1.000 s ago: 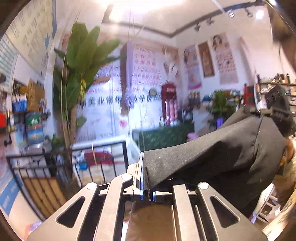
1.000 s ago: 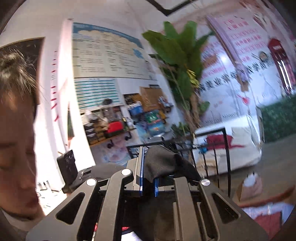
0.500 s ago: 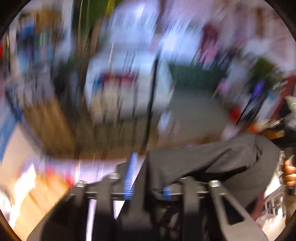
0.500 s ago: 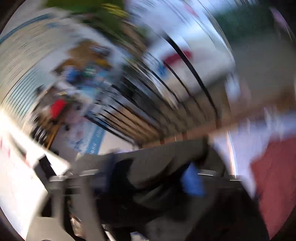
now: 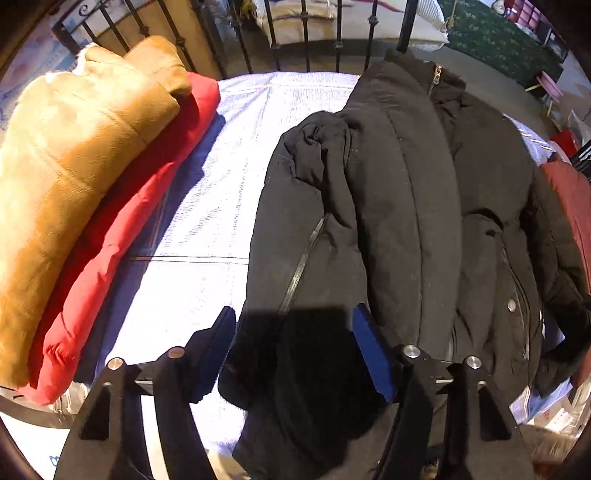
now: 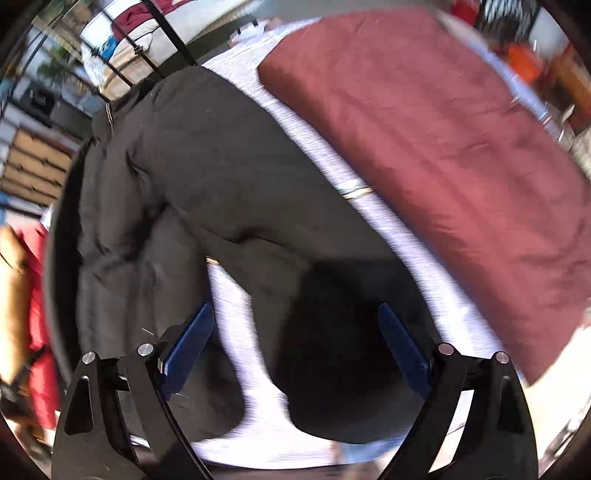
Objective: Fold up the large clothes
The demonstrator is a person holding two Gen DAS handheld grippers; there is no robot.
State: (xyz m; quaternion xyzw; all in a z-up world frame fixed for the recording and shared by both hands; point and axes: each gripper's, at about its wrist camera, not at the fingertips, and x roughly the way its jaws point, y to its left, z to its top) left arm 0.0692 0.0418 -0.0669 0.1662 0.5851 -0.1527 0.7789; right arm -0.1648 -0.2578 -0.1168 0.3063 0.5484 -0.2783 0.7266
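Observation:
A large black padded jacket (image 5: 399, 192) lies spread on the white bed sheet (image 5: 221, 155), collar toward the far rail. My left gripper (image 5: 295, 332) hovers over its near hem. Its jaws are opening, and the dark fabric lies loose between the blue pads (image 5: 369, 347) without being pinched. In the right wrist view the same jacket (image 6: 207, 166) runs from the far left toward me. My right gripper (image 6: 295, 336) stands wide open over a dark fold of it, with neither pad pressing on the cloth.
A tan coat (image 5: 66, 155) is stacked on a red jacket (image 5: 140, 206) at the left of the bed. A maroon garment (image 6: 443, 147) lies to the right of the black jacket. A black iron rail (image 5: 306, 33) borders the far edge.
Both grippers were raised and shut on the black jacket. They have swung down to the bed, the jacket now lies on the sheet, and both pairs of jaws have parted.

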